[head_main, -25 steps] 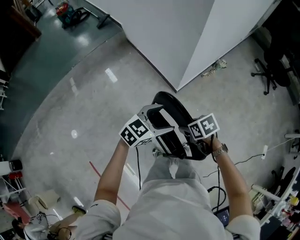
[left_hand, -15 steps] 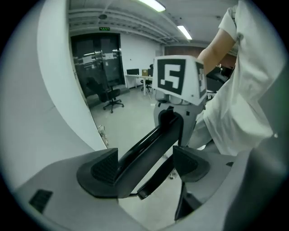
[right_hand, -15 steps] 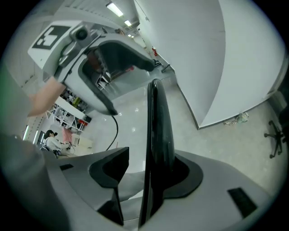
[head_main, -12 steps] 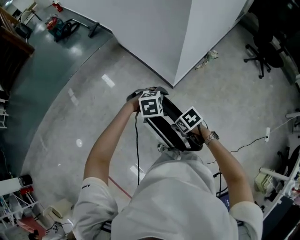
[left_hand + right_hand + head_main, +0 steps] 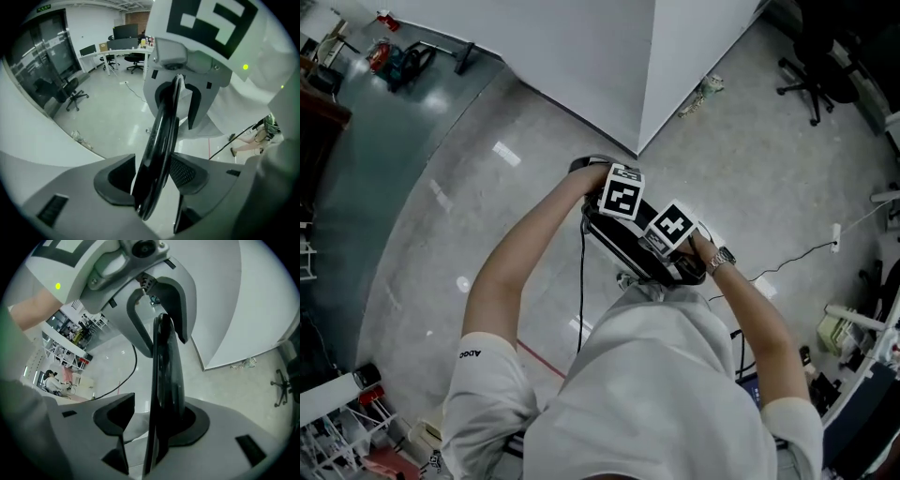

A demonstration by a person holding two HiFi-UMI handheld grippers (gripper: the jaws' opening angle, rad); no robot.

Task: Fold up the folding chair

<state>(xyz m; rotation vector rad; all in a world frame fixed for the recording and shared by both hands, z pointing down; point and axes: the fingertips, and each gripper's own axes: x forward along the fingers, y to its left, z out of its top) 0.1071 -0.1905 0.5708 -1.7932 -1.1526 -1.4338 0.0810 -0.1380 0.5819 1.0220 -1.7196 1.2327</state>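
Standing over the folding chair (image 5: 623, 248), I have it just in front of my body, grey floor (image 5: 469, 234) all round and the corner of a white partition (image 5: 609, 56) beyond it. The head view shows only both marker cubes sitting close together on the chair's black upper edge. The left gripper (image 5: 151, 176) view settles that grip: its jaws have just been closing and pinch the thin black rim. It also shows my right gripper (image 5: 154, 423) farther along that rim, facing back. The right gripper view shows those jaws spread, the rim leaning on one pad with a gap at the other.
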